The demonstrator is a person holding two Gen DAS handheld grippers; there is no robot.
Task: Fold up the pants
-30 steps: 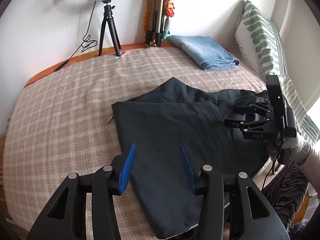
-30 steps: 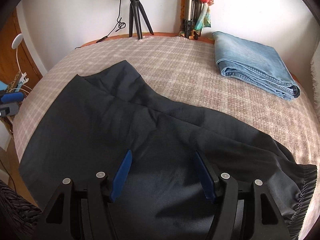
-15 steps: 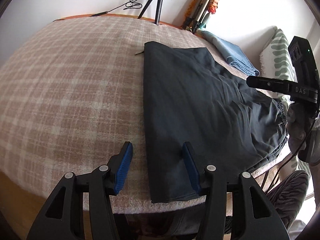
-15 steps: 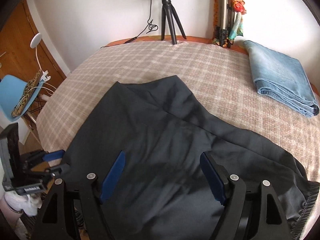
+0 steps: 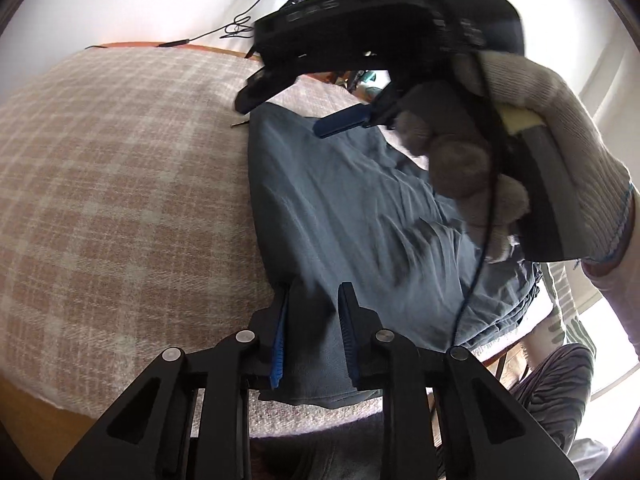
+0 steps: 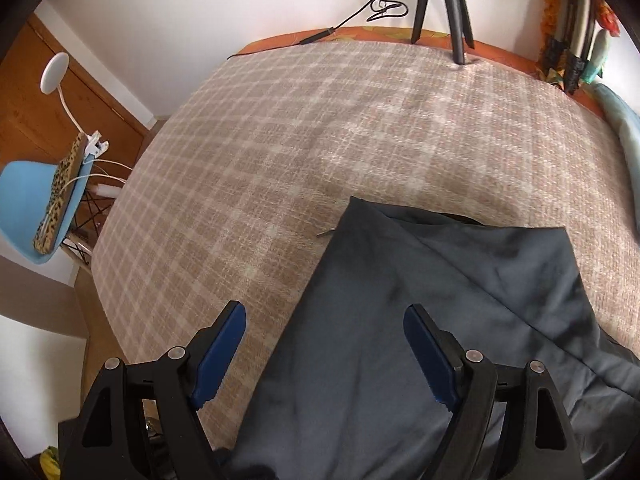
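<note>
Dark grey pants [image 5: 340,208] lie spread on a plaid bedcover [image 5: 120,184], running from the near edge toward the back. My left gripper [image 5: 312,320] sits at the near hem corner with the cloth between its narrowed fingers, closing on it. My right gripper [image 6: 324,344] is open above the pants' [image 6: 420,320] left edge, holding nothing. In the left wrist view the right gripper [image 5: 344,120] and its gloved hand [image 5: 520,152] hang close overhead, hiding the far part of the pants.
A tripod [image 6: 444,4] and a cable [image 6: 360,12] stand at the bed's far edge. A blue chair [image 6: 44,200] with a leopard-print item is left of the bed. Folded light-blue jeans [image 6: 628,132] lie at the far right.
My left gripper has dropped to the near hem and narrowed around the cloth. My right gripper has swung left and forward over the pants, now looming over the left wrist view.
</note>
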